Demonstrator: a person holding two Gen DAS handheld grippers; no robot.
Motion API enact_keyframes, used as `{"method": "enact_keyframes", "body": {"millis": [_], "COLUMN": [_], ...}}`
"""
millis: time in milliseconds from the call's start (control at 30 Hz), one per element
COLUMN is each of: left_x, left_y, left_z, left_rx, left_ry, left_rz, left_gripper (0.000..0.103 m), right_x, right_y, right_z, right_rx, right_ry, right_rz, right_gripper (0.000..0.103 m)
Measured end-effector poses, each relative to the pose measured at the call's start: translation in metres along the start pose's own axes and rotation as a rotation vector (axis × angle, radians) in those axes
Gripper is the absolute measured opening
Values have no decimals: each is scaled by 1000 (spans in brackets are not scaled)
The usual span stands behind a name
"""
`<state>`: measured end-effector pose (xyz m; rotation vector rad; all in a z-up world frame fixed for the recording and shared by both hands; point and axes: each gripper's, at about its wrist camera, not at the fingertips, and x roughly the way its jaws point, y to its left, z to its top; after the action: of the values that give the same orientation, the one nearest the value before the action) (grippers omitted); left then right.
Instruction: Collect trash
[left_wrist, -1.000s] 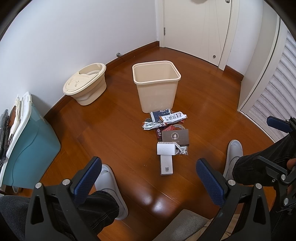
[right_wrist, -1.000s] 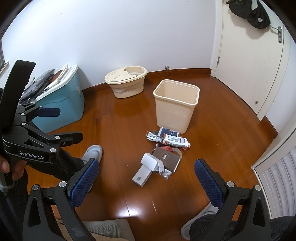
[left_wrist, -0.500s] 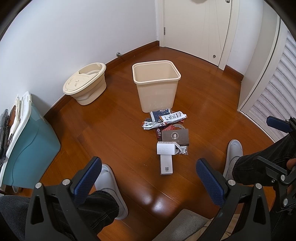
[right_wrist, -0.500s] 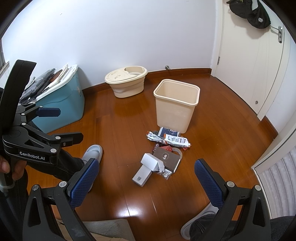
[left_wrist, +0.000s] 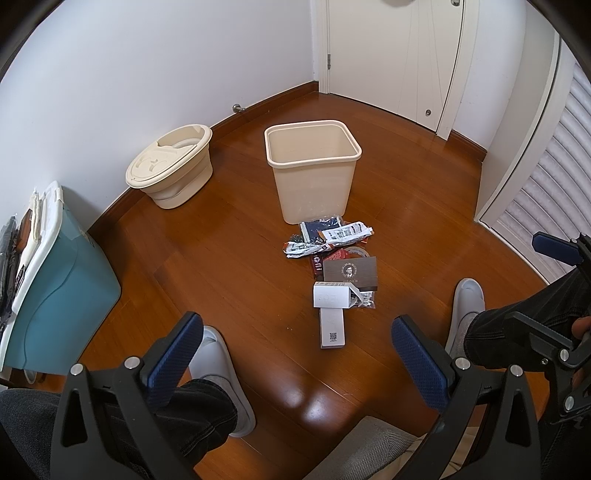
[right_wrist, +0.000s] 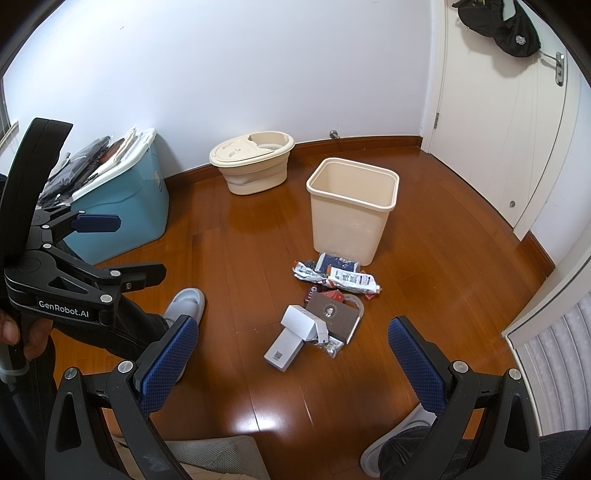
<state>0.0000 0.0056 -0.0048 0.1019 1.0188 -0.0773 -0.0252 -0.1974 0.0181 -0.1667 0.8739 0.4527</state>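
Observation:
A beige waste bin (left_wrist: 313, 170) (right_wrist: 351, 210) stands open and empty on the wooden floor. In front of it lies a small heap of trash: white boxes (left_wrist: 331, 306) (right_wrist: 295, 332), a brown box (left_wrist: 351, 273) (right_wrist: 332, 314), and crumpled wrappers (left_wrist: 332, 236) (right_wrist: 340, 275). My left gripper (left_wrist: 295, 354) is open and empty, held above the floor short of the heap. My right gripper (right_wrist: 291, 354) is open and empty at a similar height. Each gripper shows in the other's view.
A beige mop bucket (left_wrist: 170, 170) sits by the wall. A teal storage box (left_wrist: 55, 295) with items on top stands at the left. The person's slippered feet (left_wrist: 218, 369) (left_wrist: 467, 306) rest on the floor. A white door (left_wrist: 399, 55) and a shutter (left_wrist: 546, 184) lie beyond.

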Motion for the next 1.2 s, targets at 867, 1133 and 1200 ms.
{"method": "enact_keyframes", "body": {"millis": [867, 1133, 1200], "left_x": [46, 148, 186], "left_y": [51, 62, 58], "left_z": [8, 8, 0], "left_rx": [-299, -557, -623], "left_ry": [196, 377, 437], "left_rz": [20, 25, 2], "left_gripper": [103, 103, 103], "right_x": [34, 157, 199], "right_y": [12, -9, -28], "right_z": [36, 70, 63], "right_rx": [-274, -667, -690], "right_ry": [176, 404, 458], "right_rz": [-10, 56, 62], "right_gripper": [103, 103, 103]}}
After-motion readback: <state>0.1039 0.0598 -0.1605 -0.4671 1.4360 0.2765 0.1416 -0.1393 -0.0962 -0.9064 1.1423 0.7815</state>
